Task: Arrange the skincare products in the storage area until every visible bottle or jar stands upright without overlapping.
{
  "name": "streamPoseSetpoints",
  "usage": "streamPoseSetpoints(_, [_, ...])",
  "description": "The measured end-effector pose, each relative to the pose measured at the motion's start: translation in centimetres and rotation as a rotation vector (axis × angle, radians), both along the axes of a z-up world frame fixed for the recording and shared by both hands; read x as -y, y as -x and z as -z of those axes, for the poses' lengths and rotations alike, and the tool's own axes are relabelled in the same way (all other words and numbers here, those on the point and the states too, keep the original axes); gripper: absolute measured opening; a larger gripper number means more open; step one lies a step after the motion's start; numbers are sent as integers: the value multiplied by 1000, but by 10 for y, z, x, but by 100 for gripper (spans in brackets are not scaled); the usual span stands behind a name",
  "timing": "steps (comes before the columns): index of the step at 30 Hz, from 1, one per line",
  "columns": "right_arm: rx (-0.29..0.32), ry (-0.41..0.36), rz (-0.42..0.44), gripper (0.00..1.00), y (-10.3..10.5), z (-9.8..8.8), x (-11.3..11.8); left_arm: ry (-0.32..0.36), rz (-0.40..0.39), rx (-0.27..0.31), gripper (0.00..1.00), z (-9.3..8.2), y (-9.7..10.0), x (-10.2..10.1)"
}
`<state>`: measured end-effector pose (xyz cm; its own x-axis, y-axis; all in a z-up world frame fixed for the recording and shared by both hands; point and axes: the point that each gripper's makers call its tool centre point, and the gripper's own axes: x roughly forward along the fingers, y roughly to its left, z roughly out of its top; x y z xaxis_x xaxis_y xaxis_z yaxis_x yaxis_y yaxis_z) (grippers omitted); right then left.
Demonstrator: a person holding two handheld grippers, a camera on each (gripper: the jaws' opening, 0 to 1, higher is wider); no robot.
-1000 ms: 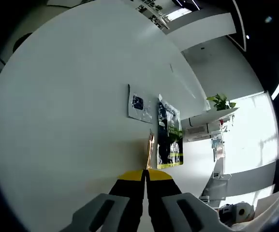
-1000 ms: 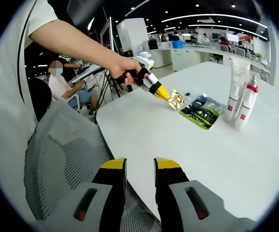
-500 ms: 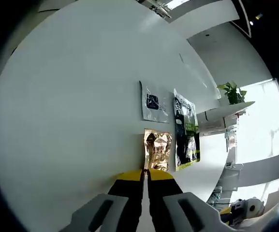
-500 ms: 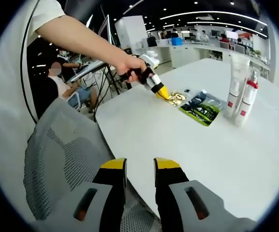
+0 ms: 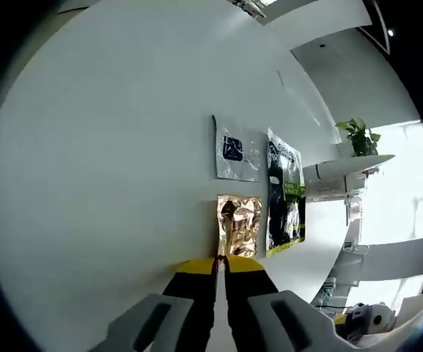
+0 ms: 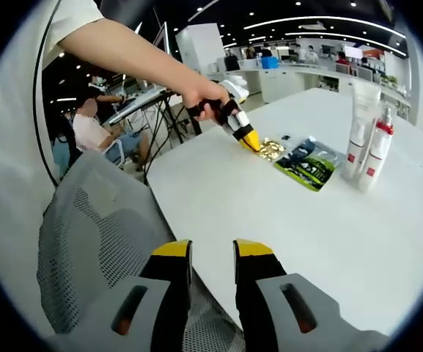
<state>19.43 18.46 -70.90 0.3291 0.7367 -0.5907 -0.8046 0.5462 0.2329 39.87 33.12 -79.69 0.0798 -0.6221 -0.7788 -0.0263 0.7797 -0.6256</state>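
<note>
The gold sachet (image 5: 240, 226) lies flat on the white table (image 5: 101, 169) beside the green sachet (image 5: 284, 199); thin, light, crinkly foil, best pinched by an edge; left gripper (image 5: 219, 261) clenched at its rim; right gripper (image 6: 211, 249) parted, empty.

Three sachets (image 5: 239, 224) side by side on table (image 5: 101, 183); two bottles (image 6: 365, 147) upright beside them.

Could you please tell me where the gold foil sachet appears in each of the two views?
Left gripper view: gold foil sachet lies flat just beyond the closed jaws, low of centre.
Right gripper view: sachet sits upper centre-right, at the left gripper's tip.
Shared landmark: green-black packet beside it.
</note>
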Motion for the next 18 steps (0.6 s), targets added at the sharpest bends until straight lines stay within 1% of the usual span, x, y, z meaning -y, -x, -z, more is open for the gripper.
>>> streamPoseSetpoints(3, [-1, -6, -3, 21, 1, -1, -1, -12, 28, 2, 4, 1, 0, -1])
streamPoseSetpoints(7, [-1, -10, -7, 21, 1, -1, -2, -46, 33, -9, 5, 1, 0, -5])
streamPoseSetpoints(9, [0, -11, -9, 21, 1, -2, -2, -55, 41, -7, 7, -1, 1, -5])
streamPoseSetpoints(10, [0, -12, -10, 22, 1, -2, -2, -56, 46, 2, 8, -2, 1, -4])
streamPoseSetpoints(13, [5, -9, -15, 22, 2, -2, -2, -64, 49, 23, 13, -3, -5, -7])
streamPoseSetpoints(15, [4, -8, -17, 22, 2, -1, -2, -70, 46, 26, 16, -4, -5, -7])
streamPoseSetpoints(18, [7, -9, -19, 22, 2, -2, -3, -93, 63, 36, 20, -7, -2, -7])
